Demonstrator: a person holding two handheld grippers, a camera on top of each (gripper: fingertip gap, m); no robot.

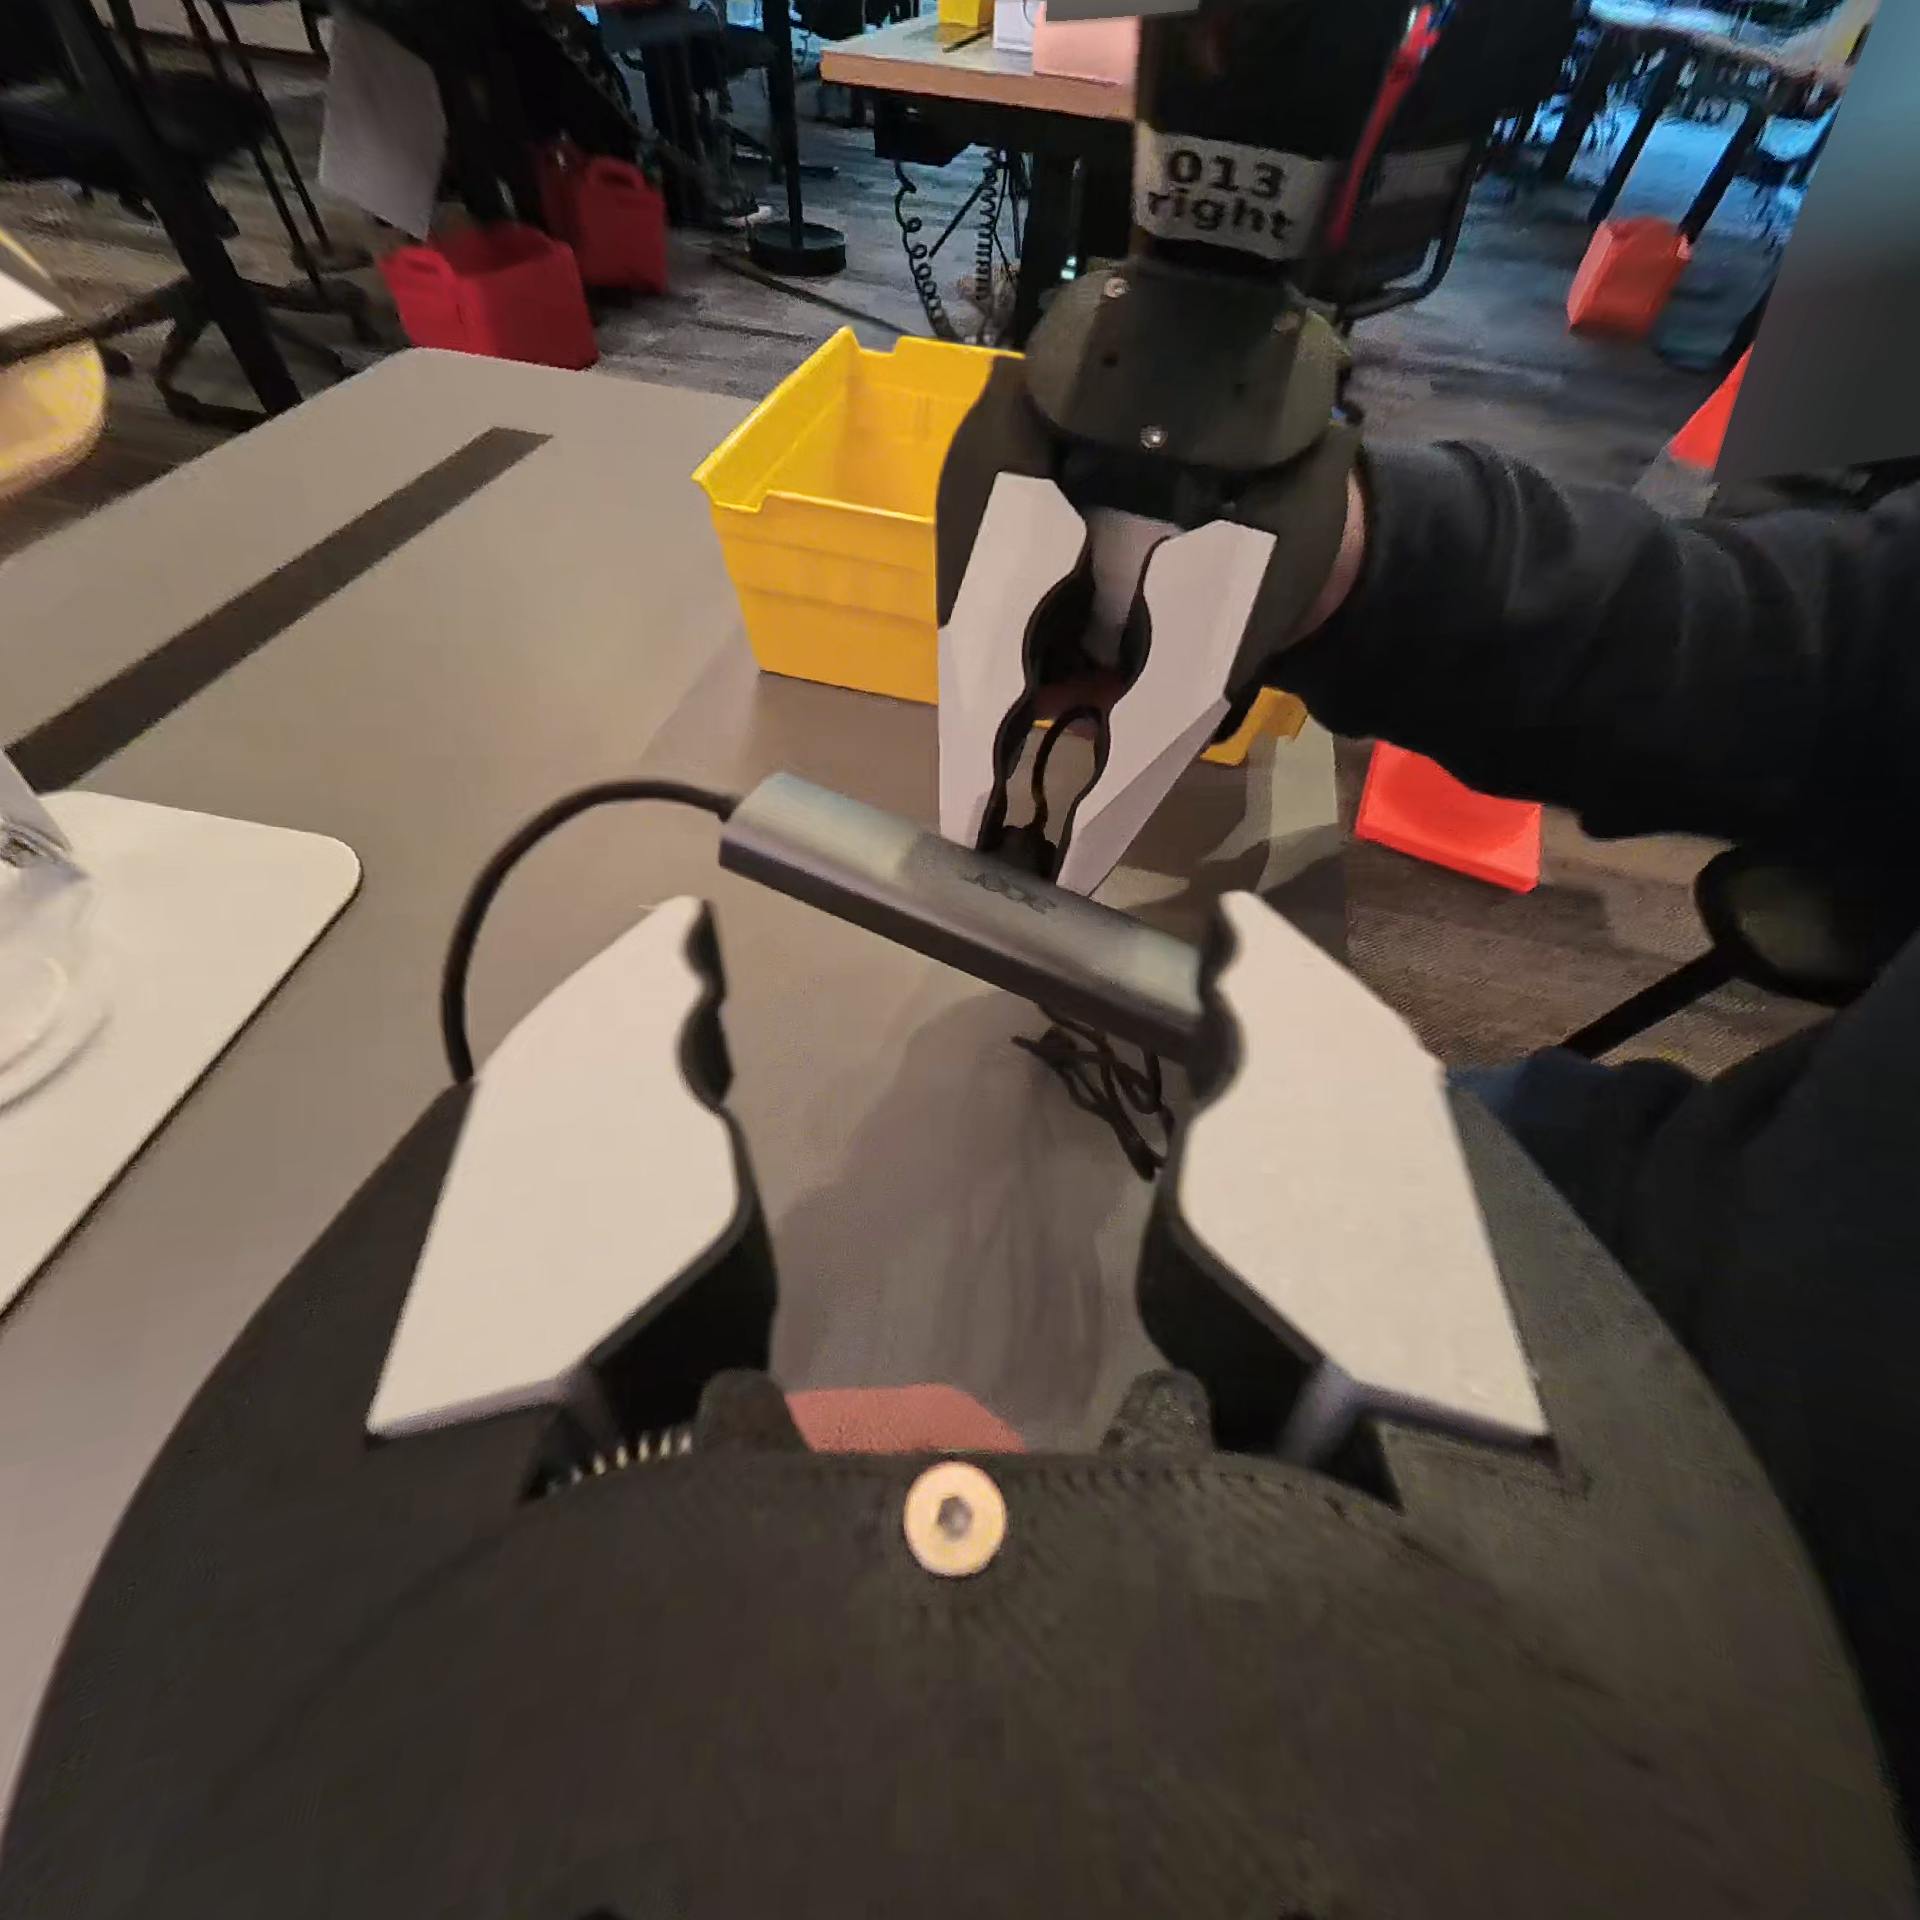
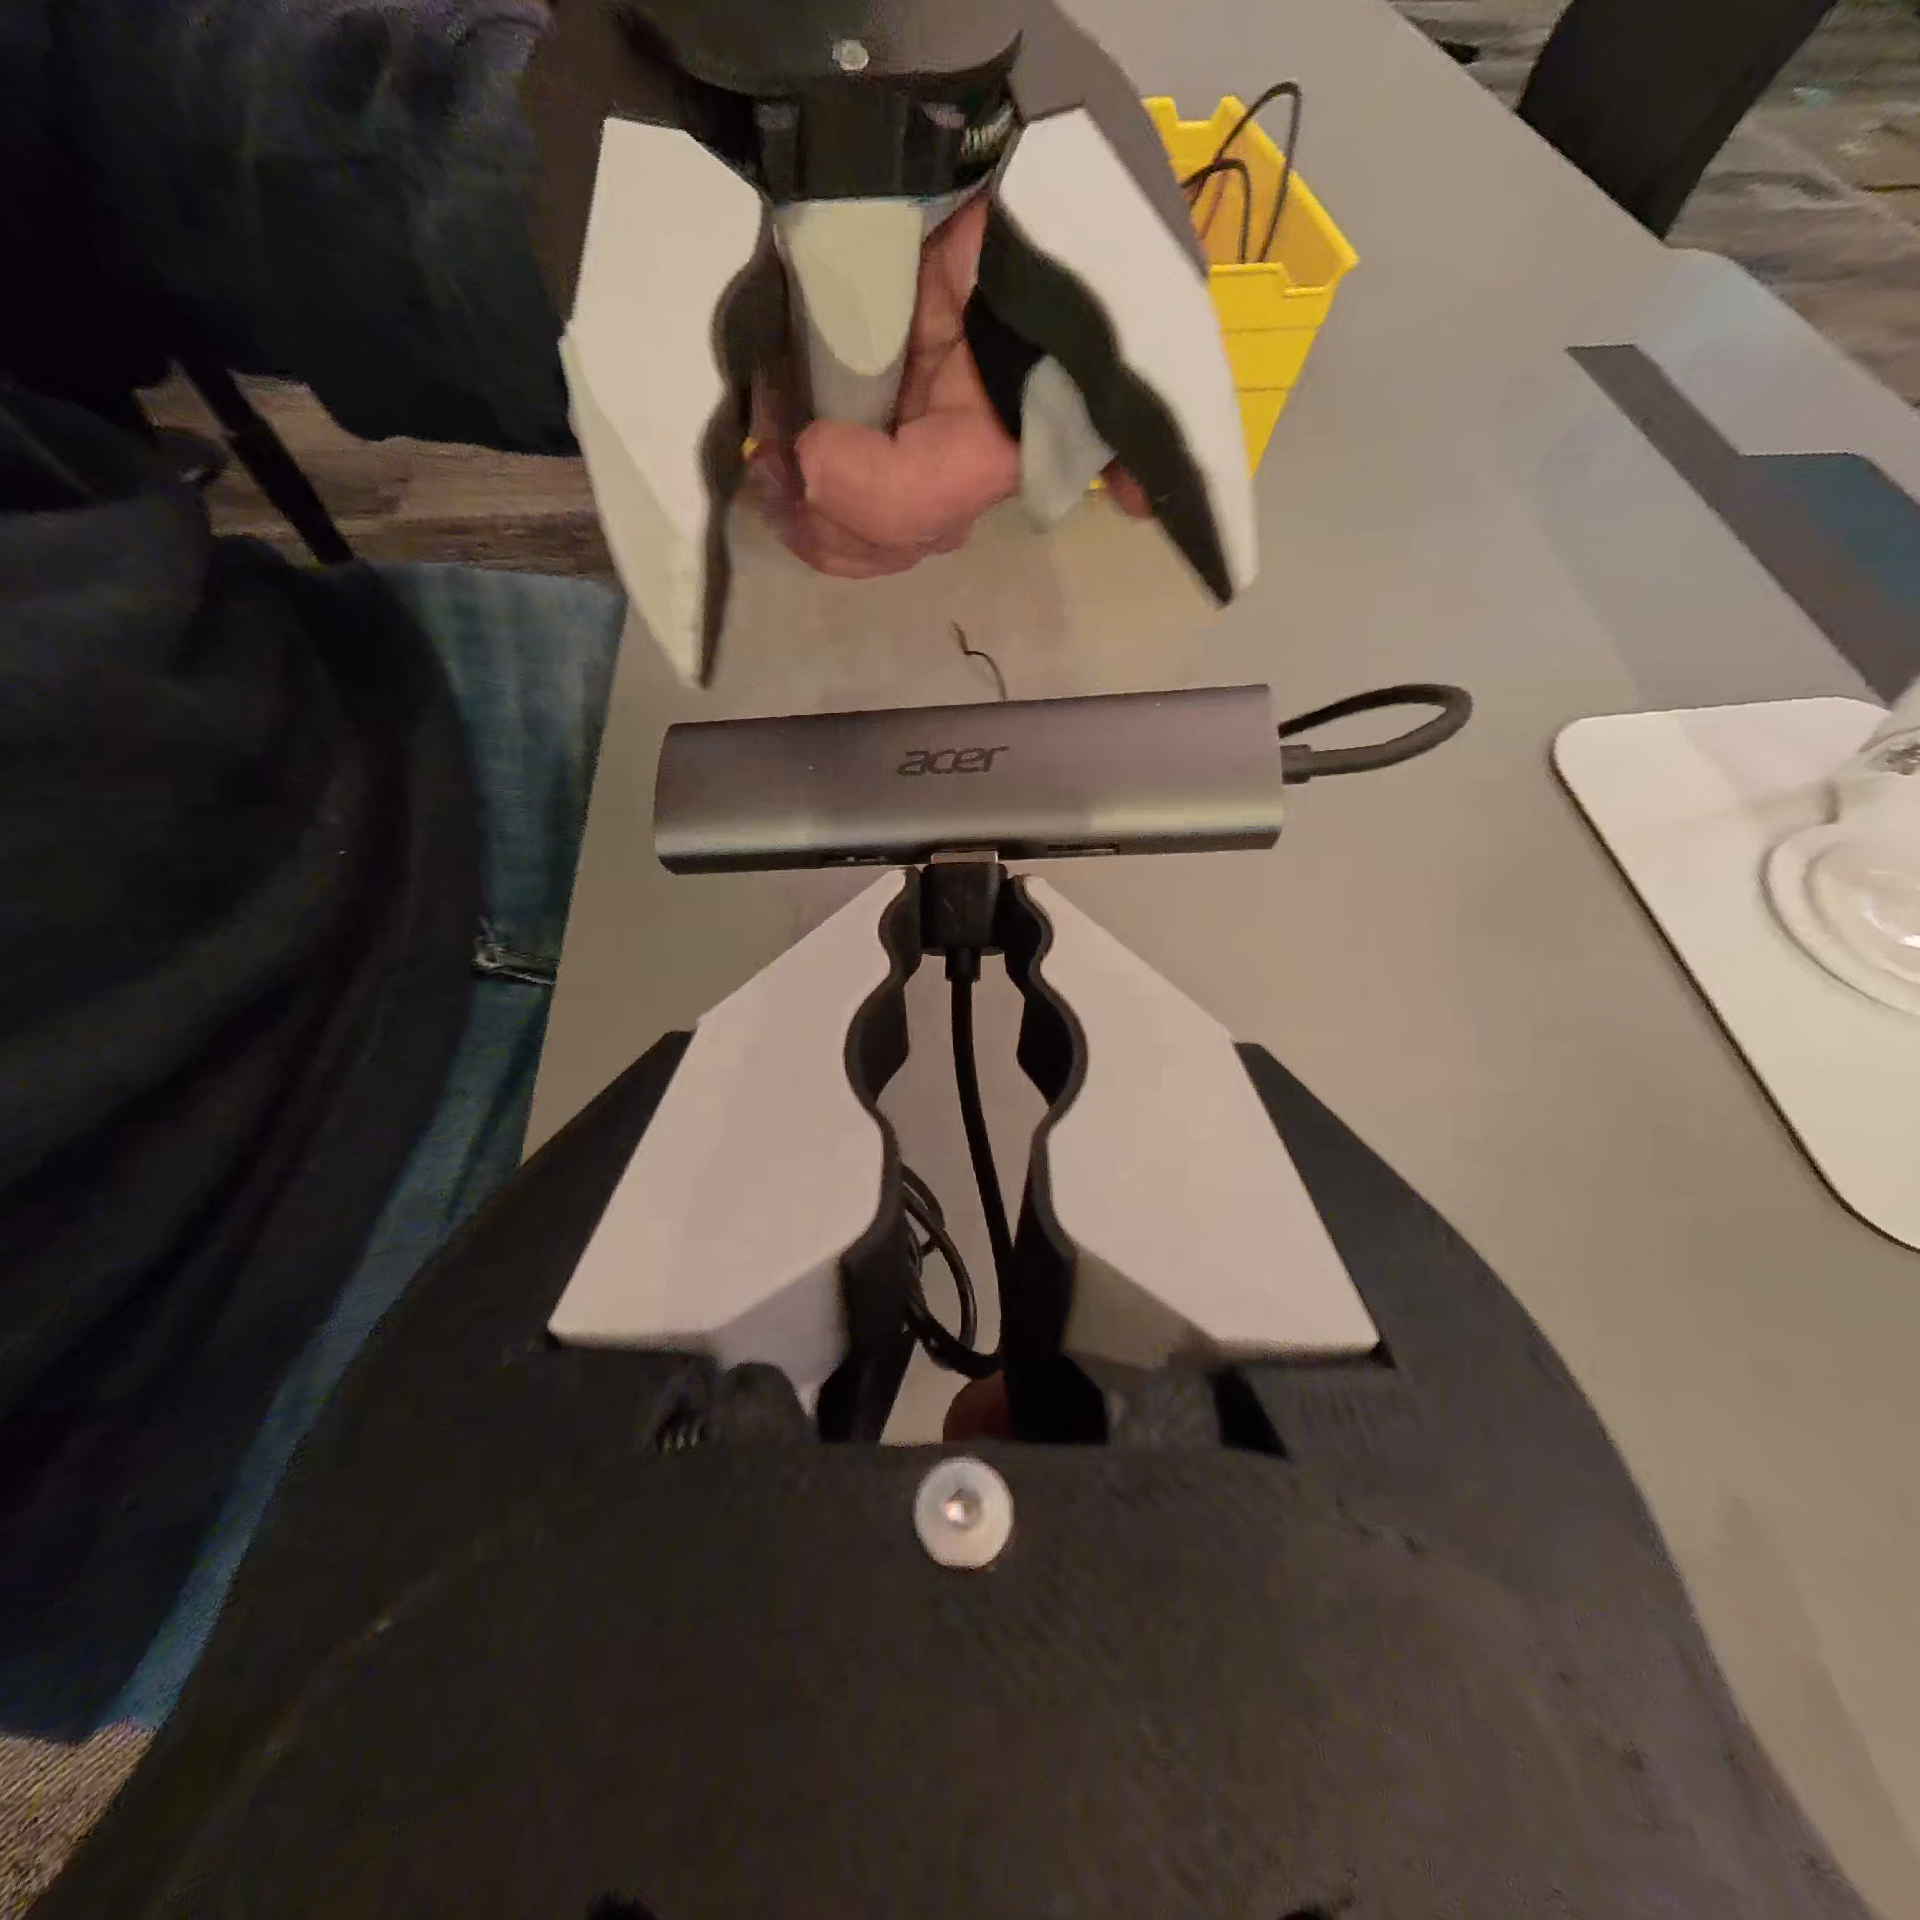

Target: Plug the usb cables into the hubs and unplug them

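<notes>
Hub (image 2: 966,779): a slim dark-grey bar with a row of ports along one long side and a short black lead (image 2: 1382,727) leaving one end in a loop. It sits above the grey counter (image 2: 1403,987); whether it touches the surface cannot be told. In the left wrist view the hub (image 1: 966,914) is tilted, with one end against the inner edge of a left gripper finger.

A black USB plug (image 2: 964,899) is seated in a middle port. Its cable (image 2: 977,1122) runs back between the right gripper fingers.

Right gripper (image 2: 961,904): fingers nearly closed, tips clamped on the plug body just behind the hub. In the left wrist view the right gripper (image 1: 1023,842) points steeply down toward the hub, held by a person's hand in a dark sleeve (image 1: 1558,644).

Left gripper (image 1: 961,966): fingers spread wide, grasping nothing. In the right wrist view the left gripper (image 2: 966,623) hangs just beyond the hub, tips pointing down, with a bare hand (image 2: 904,488) visible behind its fingers.

A yellow bin (image 1: 831,520) stands on the counter beyond the hub, and a white pad (image 2: 1714,883) lies to one side.
</notes>
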